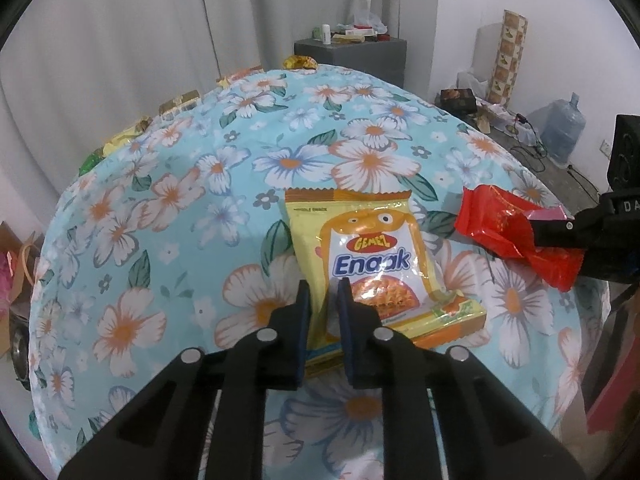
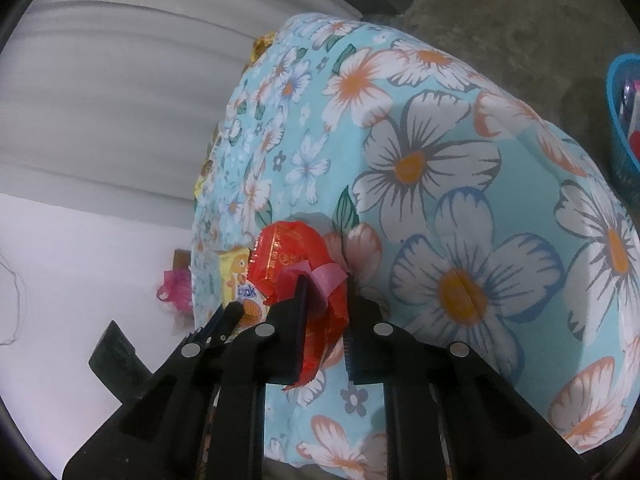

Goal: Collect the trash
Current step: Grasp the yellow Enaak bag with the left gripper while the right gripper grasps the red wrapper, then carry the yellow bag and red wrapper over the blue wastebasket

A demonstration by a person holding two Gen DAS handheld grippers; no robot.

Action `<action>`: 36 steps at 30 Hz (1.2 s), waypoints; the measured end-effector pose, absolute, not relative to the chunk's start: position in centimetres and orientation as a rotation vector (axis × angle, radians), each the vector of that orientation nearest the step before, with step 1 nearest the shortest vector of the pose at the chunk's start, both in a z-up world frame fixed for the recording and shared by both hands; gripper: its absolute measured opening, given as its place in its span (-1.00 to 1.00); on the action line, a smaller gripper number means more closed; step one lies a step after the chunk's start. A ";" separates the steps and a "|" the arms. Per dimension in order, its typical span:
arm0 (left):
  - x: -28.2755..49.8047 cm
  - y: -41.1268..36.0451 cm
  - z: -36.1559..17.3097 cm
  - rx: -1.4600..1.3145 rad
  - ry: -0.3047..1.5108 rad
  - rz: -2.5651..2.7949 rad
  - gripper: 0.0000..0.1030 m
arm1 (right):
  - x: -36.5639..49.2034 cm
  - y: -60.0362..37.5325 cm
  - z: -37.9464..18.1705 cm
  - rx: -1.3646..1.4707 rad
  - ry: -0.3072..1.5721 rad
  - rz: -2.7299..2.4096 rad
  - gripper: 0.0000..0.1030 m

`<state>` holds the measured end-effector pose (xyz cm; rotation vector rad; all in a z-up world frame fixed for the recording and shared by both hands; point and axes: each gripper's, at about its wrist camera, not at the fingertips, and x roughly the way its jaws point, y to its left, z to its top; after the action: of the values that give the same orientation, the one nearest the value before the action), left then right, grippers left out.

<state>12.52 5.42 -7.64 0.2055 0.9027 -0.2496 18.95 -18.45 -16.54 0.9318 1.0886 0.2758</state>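
Both tools have grabbed a piece of trash, so the picking-up step looks nearly done. The left tool point(image 1: 323, 286) is pinched on the near edge of the yellow snack pack point(image 1: 372, 256), which lies flat on the flowered surface point(image 1: 160, 208). The right tool point(image 2: 326, 292) is squeezed on the red wrapper point(image 2: 288, 256), which sticks up between its fingers with a bit of pink paper point(image 2: 320, 276) on top. In the left view the red wrapper point(image 1: 504, 228) hangs just right of the yellow pack, held up a little above the cloth.

Next, I think each piece has to be lifted clear and carried to a bin. A blue basket point(image 2: 622, 120) on the floor past the right edge of the surface may be the place; something is already in it, but I cannot tell what.

More wrappers point(image 1: 176, 102) sit in a row along the far edge of the surface, so there is more to collect. The yellow pack is held only by its thin edge, so it could slip out. The two tools are near each other and might bump when they lift.
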 end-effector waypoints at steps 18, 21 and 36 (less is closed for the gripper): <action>11.9 5.2 -6.8 0.233 0.853 -0.254 -0.87 | 18.1 -20.3 -17.1 1.020 1.076 0.307 -0.86; 11.8 5.2 -6.5 0.234 0.845 -0.257 -0.88 | 17.8 -20.6 -16.9 1.024 1.073 0.310 -0.86; 11.5 5.0 -3.8 0.218 0.772 -0.307 -0.92 | 16.5 -21.1 -14.9 1.039 1.014 0.309 -0.90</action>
<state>11.54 5.04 -3.85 0.2175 0.7723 -0.3074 16.46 -21.12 -14.95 1.0387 1.0137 0.3091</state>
